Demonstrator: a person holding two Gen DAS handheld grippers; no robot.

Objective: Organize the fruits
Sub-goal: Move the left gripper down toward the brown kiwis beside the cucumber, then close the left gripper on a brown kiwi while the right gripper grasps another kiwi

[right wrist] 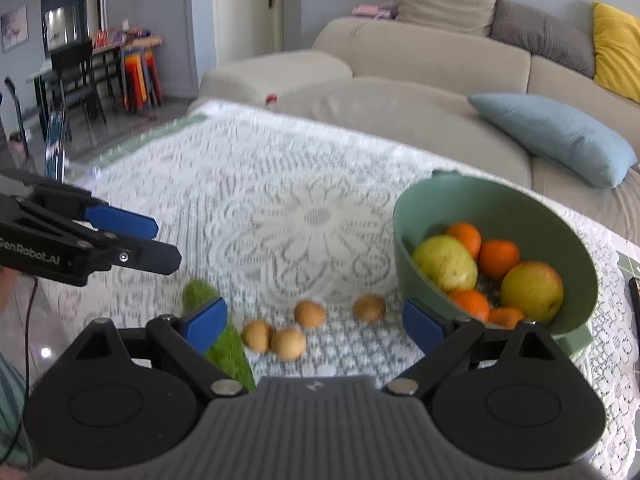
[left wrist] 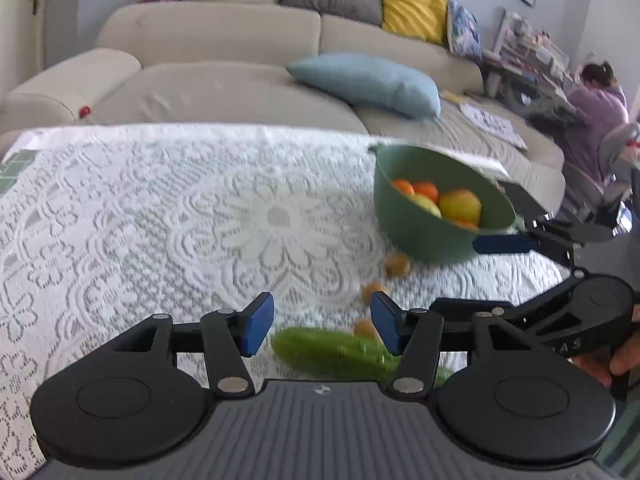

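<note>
Both grippers are hanging over a table covered with a white lace cloth, and neither one is carrying anything. The left gripper is standing open, its blue pads apart with only cloth and the end of a cucumber showing beneath the gap; nothing is being pressed. The right gripper is also gaping wide and empty, looking down on four small brown round fruits that are lying loose on the cloth, two of them touching and the other two a little apart, all near the foot of the green bowl. The bowl is sitting toward the right side of the table and is already holding several oranges and two yellowish apples. Judging from this, the sorting seems to be partway along: the larger fruit is sitting in the bowl, while the small brown fruits are waiting outside it, just beside its wall. The cucumber is lying on the near side of the table, left of the loose fruits; whether it belongs in the bowl is unclear. A sofa with cushions is showing behind
</note>
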